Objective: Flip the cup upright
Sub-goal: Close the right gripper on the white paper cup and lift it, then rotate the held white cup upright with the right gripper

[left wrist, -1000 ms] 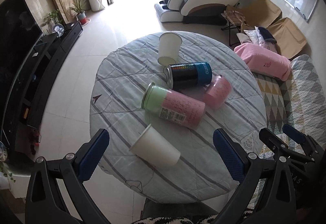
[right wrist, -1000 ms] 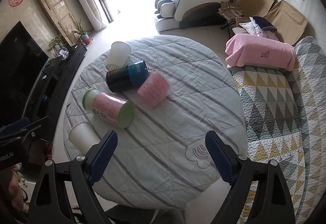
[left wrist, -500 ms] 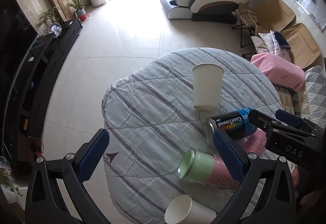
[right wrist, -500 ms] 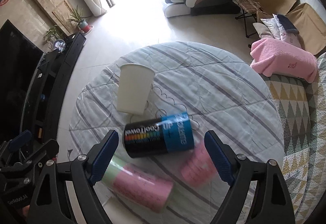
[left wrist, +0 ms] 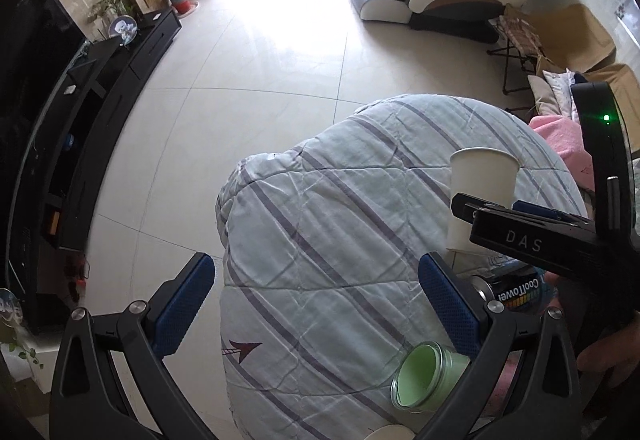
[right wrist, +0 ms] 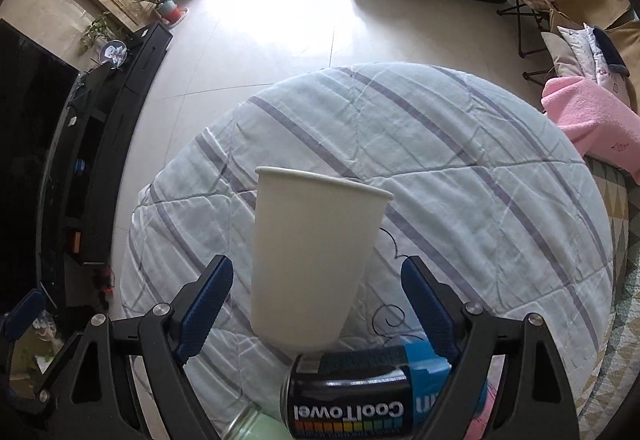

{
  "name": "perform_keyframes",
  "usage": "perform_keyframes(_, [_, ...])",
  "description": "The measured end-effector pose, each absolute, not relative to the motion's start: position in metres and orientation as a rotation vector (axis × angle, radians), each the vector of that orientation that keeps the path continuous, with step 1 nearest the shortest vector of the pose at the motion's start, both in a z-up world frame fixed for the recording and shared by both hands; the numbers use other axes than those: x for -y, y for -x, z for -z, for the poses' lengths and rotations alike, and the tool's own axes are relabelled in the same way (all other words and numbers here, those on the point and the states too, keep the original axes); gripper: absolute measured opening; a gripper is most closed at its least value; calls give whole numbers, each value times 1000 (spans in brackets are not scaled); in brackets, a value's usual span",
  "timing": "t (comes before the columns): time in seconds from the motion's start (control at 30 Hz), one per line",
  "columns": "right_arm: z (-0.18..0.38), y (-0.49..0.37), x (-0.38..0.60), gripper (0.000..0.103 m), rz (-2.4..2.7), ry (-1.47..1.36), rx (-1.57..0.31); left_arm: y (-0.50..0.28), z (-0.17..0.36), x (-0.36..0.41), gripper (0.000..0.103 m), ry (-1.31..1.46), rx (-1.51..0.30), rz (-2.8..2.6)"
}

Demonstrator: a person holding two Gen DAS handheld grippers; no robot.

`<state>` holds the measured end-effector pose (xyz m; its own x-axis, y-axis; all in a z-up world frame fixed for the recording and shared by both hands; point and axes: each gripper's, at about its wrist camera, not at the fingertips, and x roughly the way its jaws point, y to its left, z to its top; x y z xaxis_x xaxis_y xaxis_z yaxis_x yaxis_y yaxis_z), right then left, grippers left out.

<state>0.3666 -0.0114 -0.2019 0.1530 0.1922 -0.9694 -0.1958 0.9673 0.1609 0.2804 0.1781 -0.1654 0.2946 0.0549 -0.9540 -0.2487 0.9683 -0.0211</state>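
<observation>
A white paper cup (right wrist: 312, 260) stands on the round table with its wide end up; it also shows in the left wrist view (left wrist: 478, 196). My right gripper (right wrist: 316, 304) is open, its blue pads either side of the cup's lower half, not touching it. My left gripper (left wrist: 316, 300) is open and empty over the table's left part, to the left of the cup. A second white cup (left wrist: 390, 432) barely shows at the bottom edge of the left wrist view.
A black and blue CoolTowel can (right wrist: 360, 392) lies on its side just below the cup. A green-lidded pink jar (left wrist: 424, 380) lies beside it. The striped quilted tablecloth (right wrist: 460, 160) covers the table. A pink towel (right wrist: 592, 124) lies on the sofa at right.
Both grippers moved forward and lower over the table. My right gripper came up around the far white cup, which now fills its view. The left view swung left, losing the near cup.
</observation>
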Motion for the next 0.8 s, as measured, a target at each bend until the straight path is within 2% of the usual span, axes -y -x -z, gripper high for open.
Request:
perform_keyframes(0.07, [215,-373,6,82,-262,13,-1427,-281,172,-182,103,198,-1277,-216])
perform_keyframes(0.1, [223,-374,3,65,-261,21,-1452,-281,175,-184,103,207,-1284,-220])
perform_keyframes(0.13, [229,-375,0,63,-267,27,-1471,-280,177,-185,103,213,-1292,-225])
perform_keyframes(0.37, [207,-371,-3,62,-302,33,-1425,-274,173,-184,103,217,-1289,-231])
perform_keyframes(0.8, [118,-323,49,63,-310,0,-1319,-245,121,-141,103,179,-1206,-176])
